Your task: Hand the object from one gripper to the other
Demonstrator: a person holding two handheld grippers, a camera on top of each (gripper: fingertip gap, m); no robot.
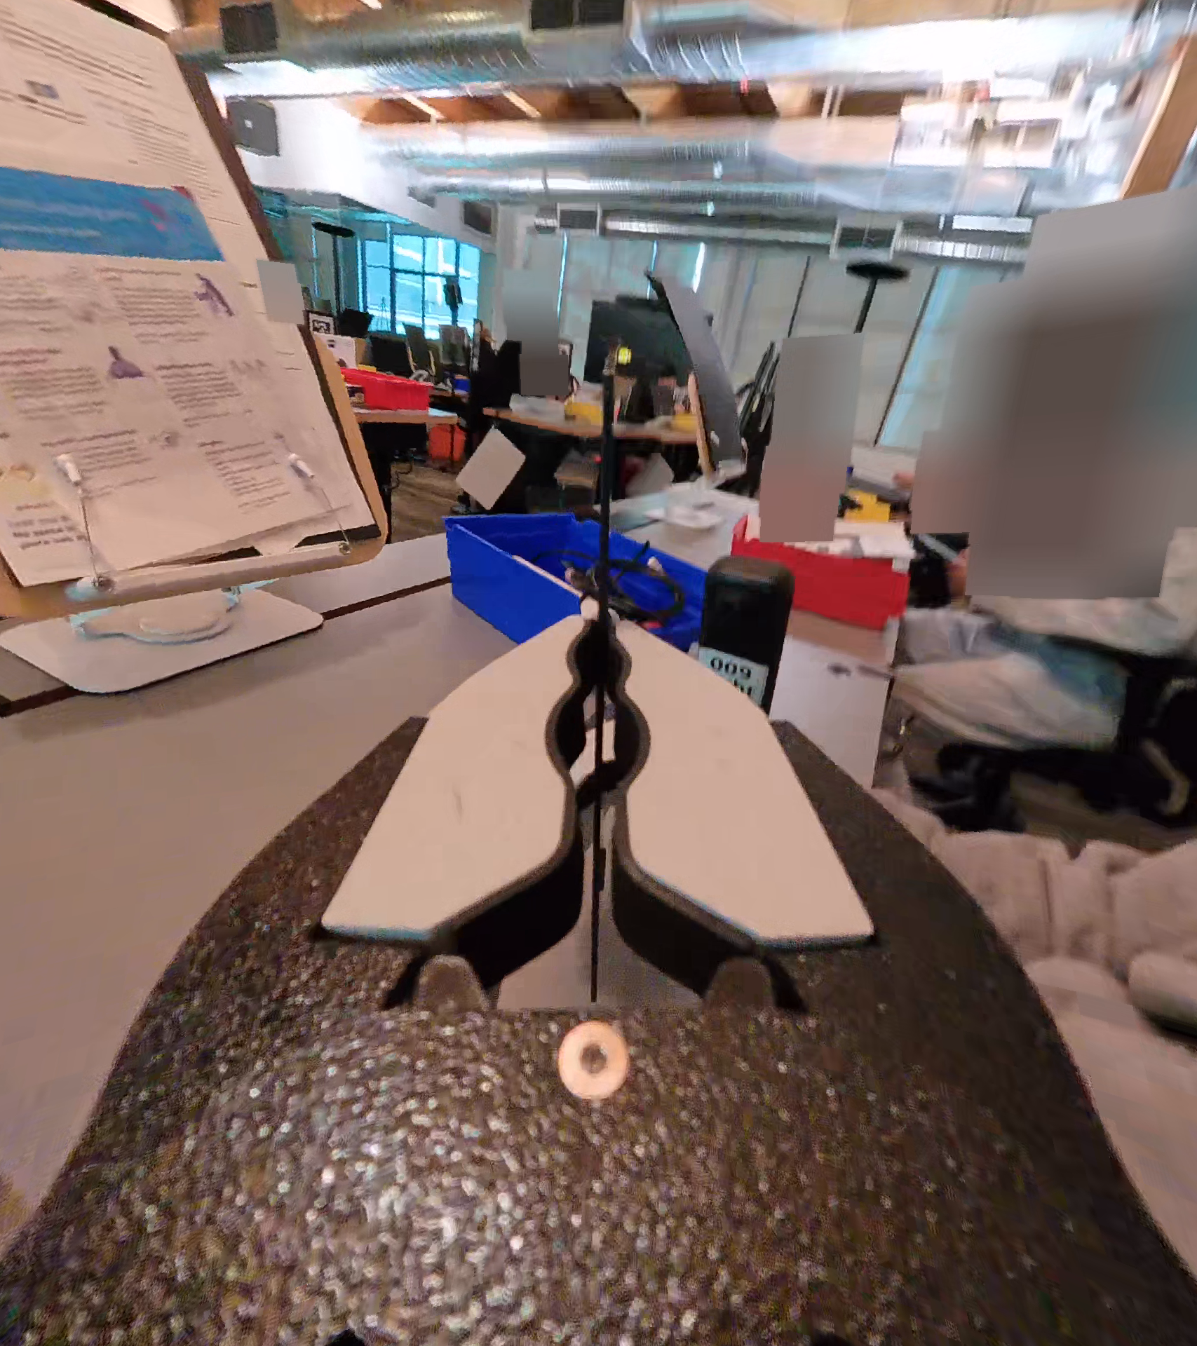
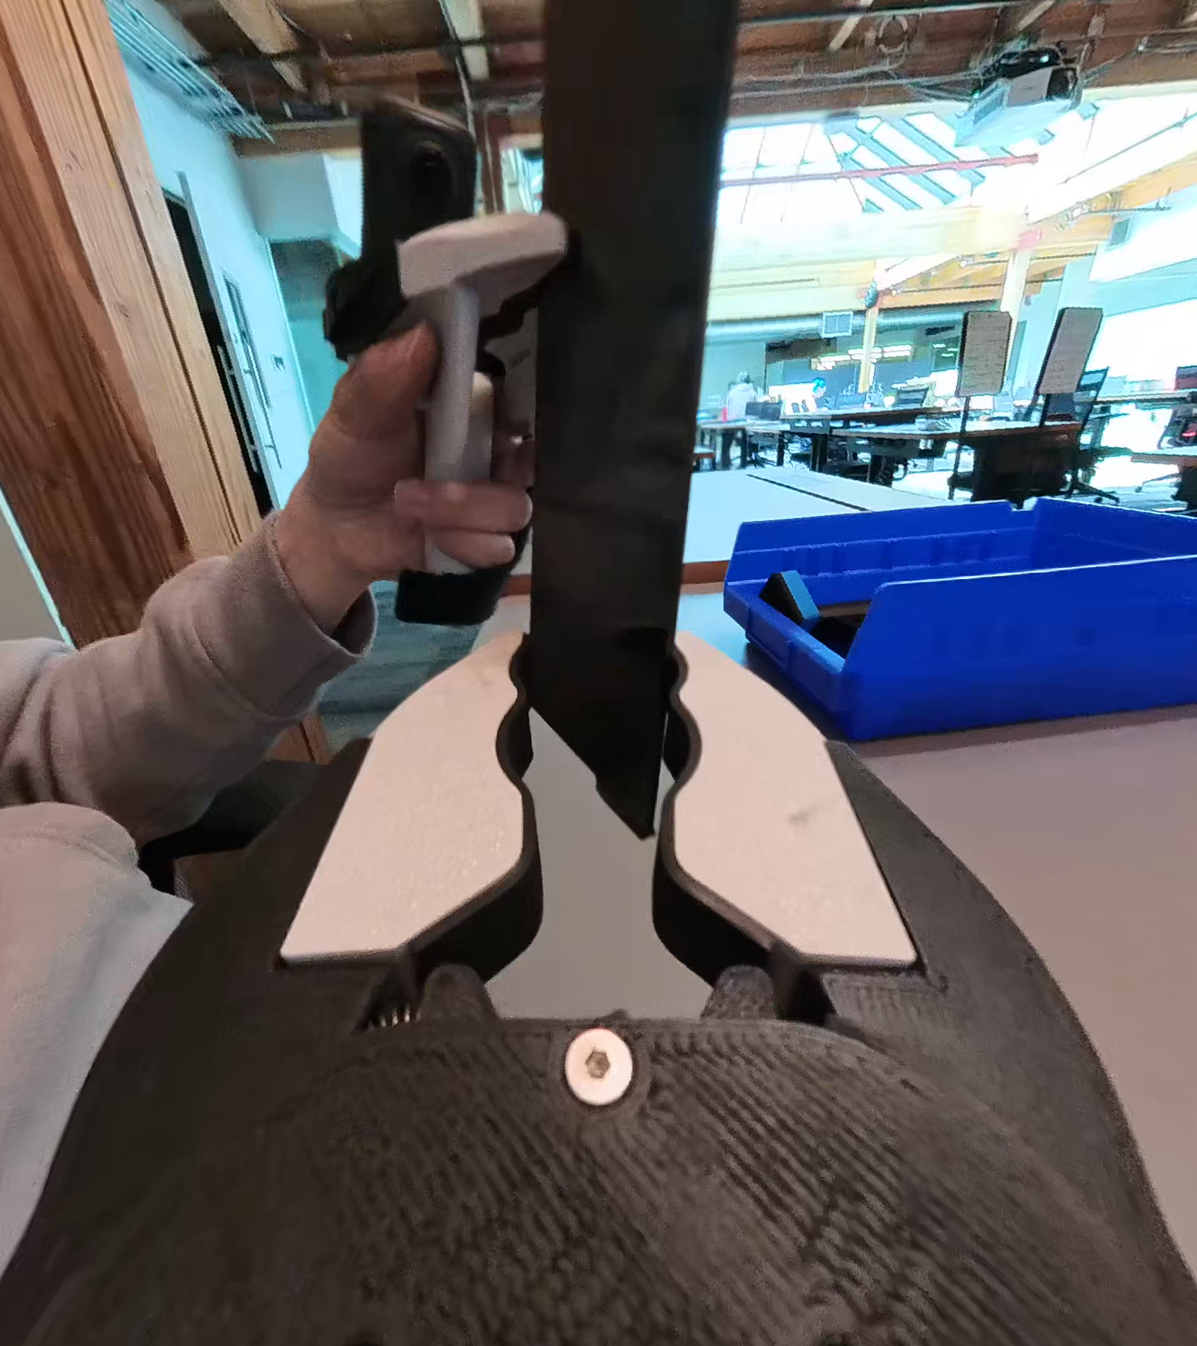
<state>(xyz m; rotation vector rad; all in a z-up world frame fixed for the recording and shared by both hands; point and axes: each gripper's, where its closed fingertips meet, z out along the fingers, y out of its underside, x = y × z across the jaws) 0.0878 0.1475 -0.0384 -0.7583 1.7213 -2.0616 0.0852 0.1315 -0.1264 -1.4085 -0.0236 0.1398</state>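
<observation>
The object is a thin, flat black strip. In the left wrist view I see it edge-on as a black line (image 1: 602,473) running up between the fingers of my left gripper (image 1: 602,626), which is shut on it. In the right wrist view the strip (image 2: 624,364) hangs broadside. A hand holds the left gripper (image 2: 544,244), which clamps the strip's left edge high up. The strip's pointed lower end sits between the fingers of my right gripper (image 2: 599,648). Its fingertips (image 2: 508,670) press against the strip's two side edges.
A blue bin (image 2: 1018,619) stands on the grey table (image 2: 1018,837) to the right. It also shows ahead in the left wrist view (image 1: 508,575). A document stand (image 1: 143,364), a black upright device (image 1: 744,619) and a red bin (image 1: 836,583) are near. A wooden post (image 2: 71,291) stands left. The grippers' ends are close to 9 cm from one another.
</observation>
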